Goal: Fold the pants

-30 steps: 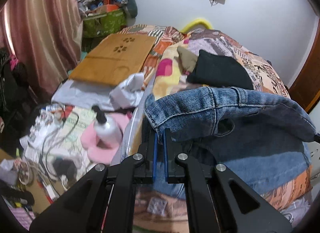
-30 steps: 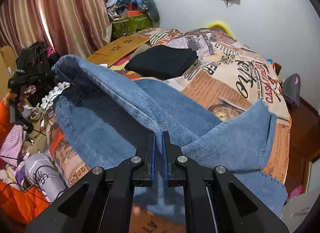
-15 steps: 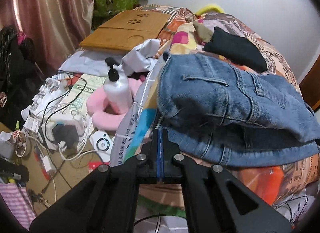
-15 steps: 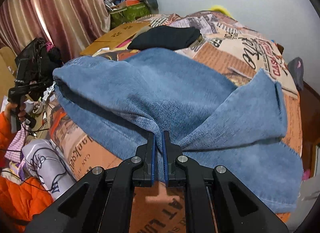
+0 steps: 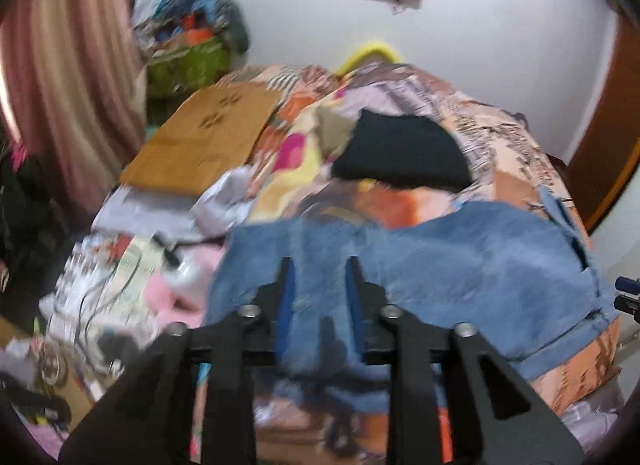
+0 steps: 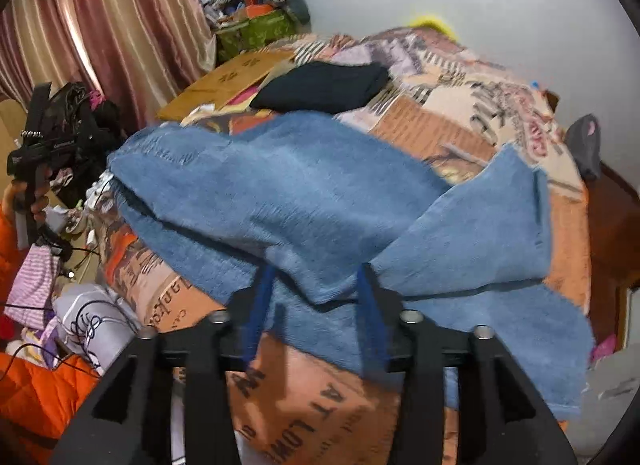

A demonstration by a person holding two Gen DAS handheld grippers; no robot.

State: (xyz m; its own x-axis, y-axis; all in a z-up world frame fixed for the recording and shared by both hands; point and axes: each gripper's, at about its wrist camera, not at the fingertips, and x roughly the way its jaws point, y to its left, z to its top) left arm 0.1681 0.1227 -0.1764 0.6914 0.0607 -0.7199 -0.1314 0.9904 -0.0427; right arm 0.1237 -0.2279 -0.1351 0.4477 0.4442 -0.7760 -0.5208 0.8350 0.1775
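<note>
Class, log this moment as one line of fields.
left gripper: opening, nothing pinched | right gripper: opening, denim between | jeans: folded on bed

Both the left gripper (image 5: 320, 265) and the right gripper (image 6: 316, 273) tilt downward, fingers spreading apart, clamping nothing.

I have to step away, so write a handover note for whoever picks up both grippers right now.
Left gripper: jaws opening, nothing pinched; denim lies beyond and below the fingers.
Right gripper: jaws opening, the fold's edge sits loosely between the fingers.
Jeans: on the patterned bedspread, one fold laid over, leg ends splayed toward the right in the right wrist view.
Black folded garment lies farther up the bed, apart from the jeans.
Done: first fold laid down.
Left: probably square the legs, then fold again to a compact stack.
</note>
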